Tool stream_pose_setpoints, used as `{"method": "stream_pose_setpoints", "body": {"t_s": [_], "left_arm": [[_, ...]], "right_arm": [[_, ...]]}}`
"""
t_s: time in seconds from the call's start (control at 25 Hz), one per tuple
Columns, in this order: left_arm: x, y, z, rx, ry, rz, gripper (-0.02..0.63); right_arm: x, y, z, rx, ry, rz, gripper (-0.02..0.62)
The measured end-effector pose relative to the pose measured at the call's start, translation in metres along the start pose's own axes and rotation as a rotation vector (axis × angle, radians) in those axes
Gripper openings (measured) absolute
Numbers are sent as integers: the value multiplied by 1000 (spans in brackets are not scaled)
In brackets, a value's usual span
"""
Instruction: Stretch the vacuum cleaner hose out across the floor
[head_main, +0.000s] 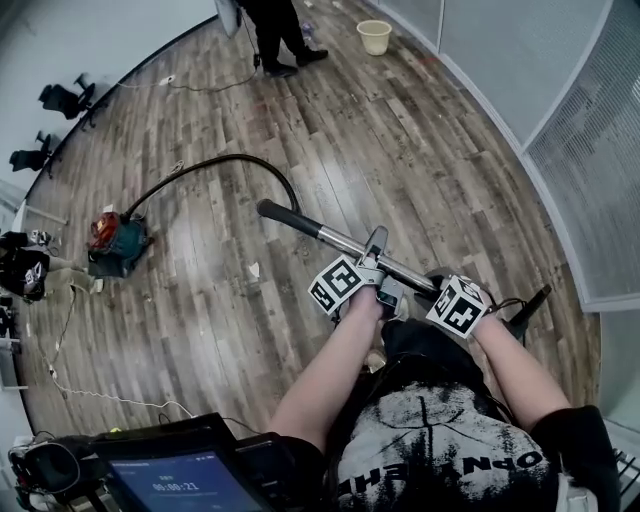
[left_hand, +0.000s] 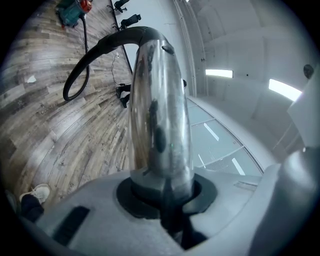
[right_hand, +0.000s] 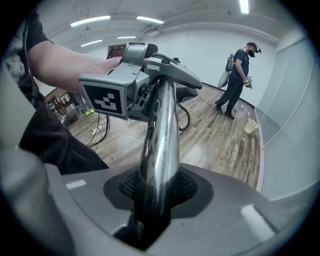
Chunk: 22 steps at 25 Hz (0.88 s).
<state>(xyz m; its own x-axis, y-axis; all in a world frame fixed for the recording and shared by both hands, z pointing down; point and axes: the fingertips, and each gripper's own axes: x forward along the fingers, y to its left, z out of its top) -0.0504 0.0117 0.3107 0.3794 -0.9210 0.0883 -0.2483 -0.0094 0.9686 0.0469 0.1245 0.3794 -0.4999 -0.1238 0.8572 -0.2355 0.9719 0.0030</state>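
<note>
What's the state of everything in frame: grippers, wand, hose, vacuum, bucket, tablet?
left gripper: shut on the metal wand
right gripper: shut on the metal wand, nearer its lower end
metal wand: off the floor, held by both grippers
hose: bowed in an arc between vacuum cleaner and wand, not straight
vacuum cleaner: sitting on the floor
bucket: upright on the floor
tablet: screen lit

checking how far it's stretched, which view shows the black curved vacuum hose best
The head view: the black vacuum hose runs whole, in an arc from the teal and red vacuum cleaner to the shiny metal tube. The left gripper view shows its loop, the right gripper view only a short bend.
</note>
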Motion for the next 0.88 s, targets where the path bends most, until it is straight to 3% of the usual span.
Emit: {"method": "stream_pose_setpoints", "body": {"t_s": [0.36, 0.52, 0.72, 0.88], "left_arm": [[-24, -8, -68, -34, 41, -9, 55], [-17, -15, -85, -31, 20, -11, 55], [0, -26, -143, -19, -36, 14, 54], [23, -39, -163, -30, -76, 37, 52]], "right_arm": [[-31, 39, -52, 32, 28, -20, 137], [-43, 30, -71, 3, 29, -19, 137], [-72, 15, -127, -47, 2, 17, 138], [-95, -8, -148, -78, 6, 51, 138]]}}
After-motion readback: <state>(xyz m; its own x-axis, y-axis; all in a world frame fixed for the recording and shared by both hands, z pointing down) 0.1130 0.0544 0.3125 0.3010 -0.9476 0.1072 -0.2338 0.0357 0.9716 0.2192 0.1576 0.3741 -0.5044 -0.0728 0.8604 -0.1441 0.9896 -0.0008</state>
